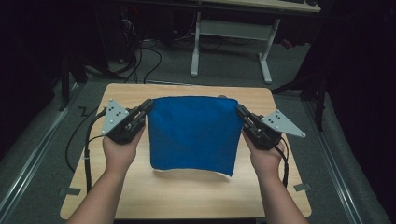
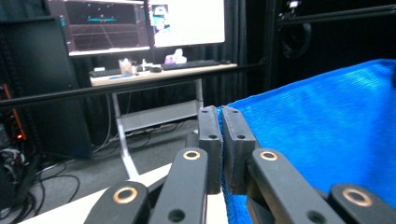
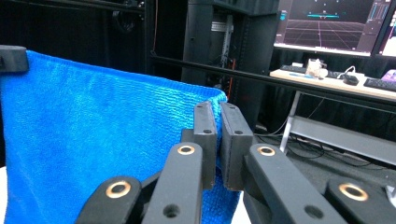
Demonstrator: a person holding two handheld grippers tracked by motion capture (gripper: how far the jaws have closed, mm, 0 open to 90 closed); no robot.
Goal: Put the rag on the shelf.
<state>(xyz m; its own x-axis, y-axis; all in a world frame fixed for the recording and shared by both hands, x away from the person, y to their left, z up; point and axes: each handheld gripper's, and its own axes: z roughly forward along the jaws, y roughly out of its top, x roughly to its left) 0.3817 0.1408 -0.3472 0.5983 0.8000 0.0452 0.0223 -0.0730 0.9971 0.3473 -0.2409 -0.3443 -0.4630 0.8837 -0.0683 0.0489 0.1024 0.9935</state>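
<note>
Two top corners of the cloth [image 1: 193, 133] are pinched, one in the left gripper [image 1: 147, 106], one in the right gripper [image 1: 240, 112]. Cloth hangs spread above the bench [image 1: 196, 196], lower edge near it. Probably lifting is done; laying or folding remains.

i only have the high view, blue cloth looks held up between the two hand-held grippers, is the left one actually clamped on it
Observer: Yes. In the left gripper view the left hand-held gripper has its jaws shut on the corner of the blue cloth.
Operator: and the right one
Observer: Same there. The right hand-held gripper is shut on the opposite top corner.
Operator: anything past the table i should know about
Observer: A desk with lit monitors and a keyboard stands beyond it.
</note>
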